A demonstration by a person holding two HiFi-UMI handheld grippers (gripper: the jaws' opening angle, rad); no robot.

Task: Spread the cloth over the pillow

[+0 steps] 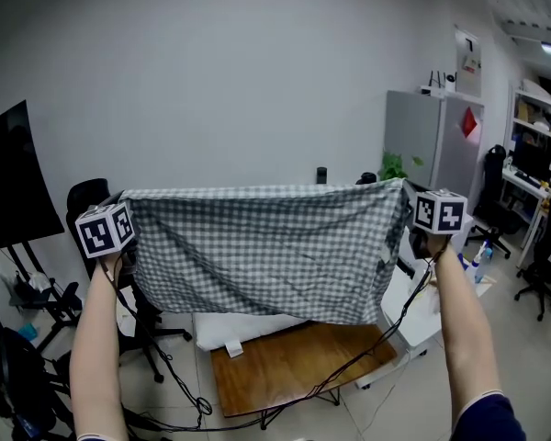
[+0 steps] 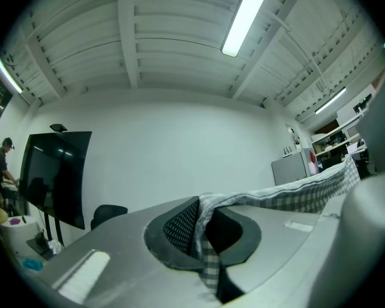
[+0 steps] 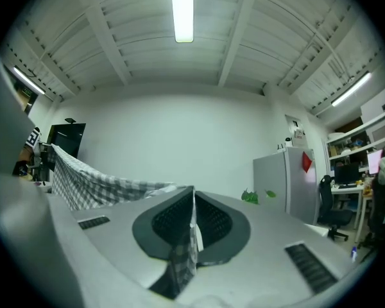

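Note:
A grey-and-white checked cloth [image 1: 266, 251] hangs stretched in the air between my two grippers, its top edge level and its lower edge draped. My left gripper [image 1: 129, 211] is shut on the cloth's left top corner [image 2: 204, 226]. At the right top corner [image 3: 187, 236], my right gripper [image 1: 410, 211] is shut on the fabric. A white pillow [image 1: 243, 329] lies on the wooden table [image 1: 294, 366] below; the cloth hides most of it. The cloth hangs above the pillow and I cannot tell whether its lower edge touches it.
A black office chair [image 1: 96, 200] stands left of the table, with a dark screen [image 1: 14, 177] further left. A grey fridge [image 1: 436, 141] and shelves [image 1: 537, 127] are at the right. Cables [image 1: 202, 402] trail on the floor. A white side surface [image 1: 413, 315] adjoins the table's right.

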